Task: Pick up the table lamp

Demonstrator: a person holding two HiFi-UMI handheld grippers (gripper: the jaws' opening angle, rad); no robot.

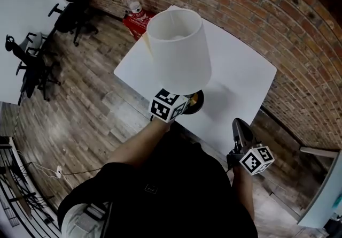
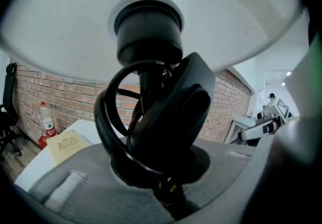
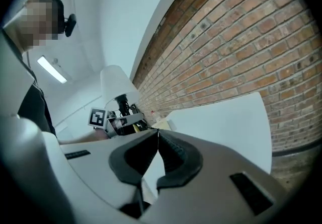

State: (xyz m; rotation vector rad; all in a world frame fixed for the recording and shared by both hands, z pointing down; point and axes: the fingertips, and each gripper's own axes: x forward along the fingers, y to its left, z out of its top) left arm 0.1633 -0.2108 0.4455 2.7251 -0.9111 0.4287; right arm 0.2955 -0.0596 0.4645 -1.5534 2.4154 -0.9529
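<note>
Over the table (image 1: 240, 82) edge the left gripper (image 1: 179, 104) held the lamp (image 1: 176, 50), jaws clamped on its black stem (image 2: 149, 81), seen only in that gripper's view, while the right gripper (image 1: 239, 124) was closed, empty.

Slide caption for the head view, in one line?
Left claw grips the white-shaded table lamp over the white table; right claw shut and empty.

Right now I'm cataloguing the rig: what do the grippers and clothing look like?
The left gripper and right gripper have pale grey bodies, each carrying a cube with black-and-white square markers. The right's fingers have black ribbed pads. The person wears a black top.
</note>
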